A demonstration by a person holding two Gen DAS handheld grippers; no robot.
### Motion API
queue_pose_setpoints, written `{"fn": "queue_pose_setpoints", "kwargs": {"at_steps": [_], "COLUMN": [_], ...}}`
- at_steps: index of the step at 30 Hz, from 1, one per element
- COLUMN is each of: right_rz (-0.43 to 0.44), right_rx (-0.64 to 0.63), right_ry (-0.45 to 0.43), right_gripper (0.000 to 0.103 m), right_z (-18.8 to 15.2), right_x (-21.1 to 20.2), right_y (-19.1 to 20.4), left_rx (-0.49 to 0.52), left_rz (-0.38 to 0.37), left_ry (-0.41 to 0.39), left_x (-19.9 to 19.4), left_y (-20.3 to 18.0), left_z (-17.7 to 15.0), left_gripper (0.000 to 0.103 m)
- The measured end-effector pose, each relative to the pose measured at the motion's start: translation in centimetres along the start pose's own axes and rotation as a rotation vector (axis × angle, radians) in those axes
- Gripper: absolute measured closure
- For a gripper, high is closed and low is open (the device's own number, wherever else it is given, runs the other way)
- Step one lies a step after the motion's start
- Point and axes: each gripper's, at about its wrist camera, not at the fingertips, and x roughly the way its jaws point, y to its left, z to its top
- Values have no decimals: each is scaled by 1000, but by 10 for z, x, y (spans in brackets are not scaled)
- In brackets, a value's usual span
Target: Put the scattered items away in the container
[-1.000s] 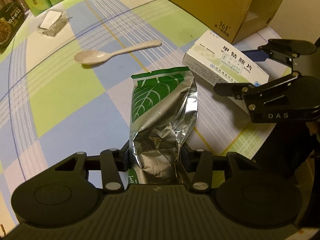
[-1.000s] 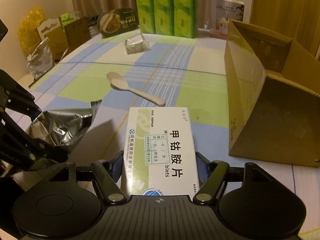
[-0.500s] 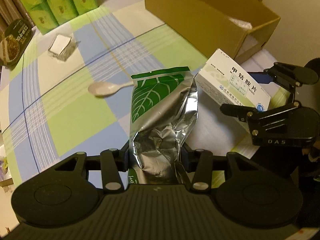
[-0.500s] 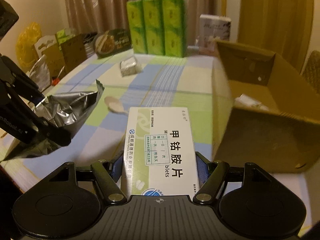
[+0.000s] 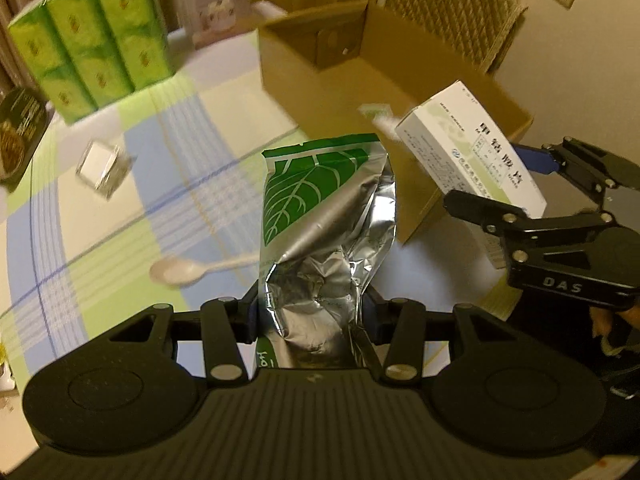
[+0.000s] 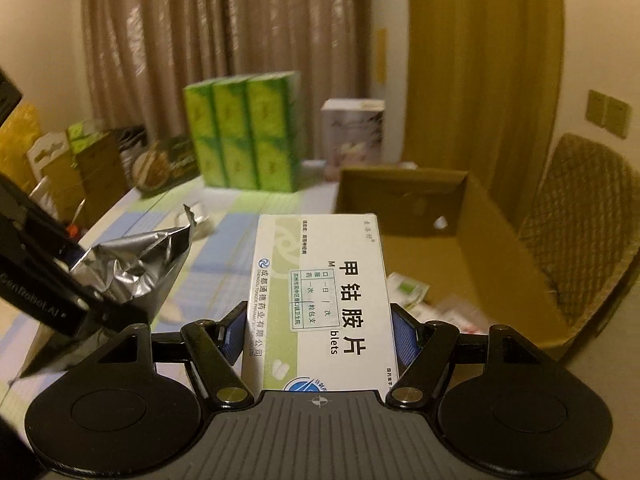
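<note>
Two fingers sets gripping foil pouch [image 5: 320, 216], medicine box [image 6: 322, 300], cardboard box [image 6: 500, 264] holding seemingly packets [image 6: 406, 290].

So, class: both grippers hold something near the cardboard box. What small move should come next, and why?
Probably carry the right gripper a little further forward over the cardboard box and open it. It is shut on the medicine box, which already hangs at the open top, nearer than the foil pouch in the left gripper.

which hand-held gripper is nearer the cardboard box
Right. The right hand-held gripper, holding the medicine box, is at the cardboard box opening; the left hand-held gripper, holding the foil bag, sits further back.
</note>
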Motion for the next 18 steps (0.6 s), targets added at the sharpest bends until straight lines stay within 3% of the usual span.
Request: {"fn": "queue_pose_setpoints", "kwargs": {"at_steps": [8, 18], "right_rz": [-74, -119], "right_rx": [17, 26], "right_ry": [-45, -9], "right_gripper": [35, 35], "right_z": [34, 46], "right_x": [-5, 9], "right_y": [-51, -105], "left_rx": [-49, -116], "left_rz": [-76, -106], "left_ry": [-47, -69], "left_x": [-2, 19], "left_y": [-29, -52], "left_z": [50, 97], "left_gripper": [61, 61]}}
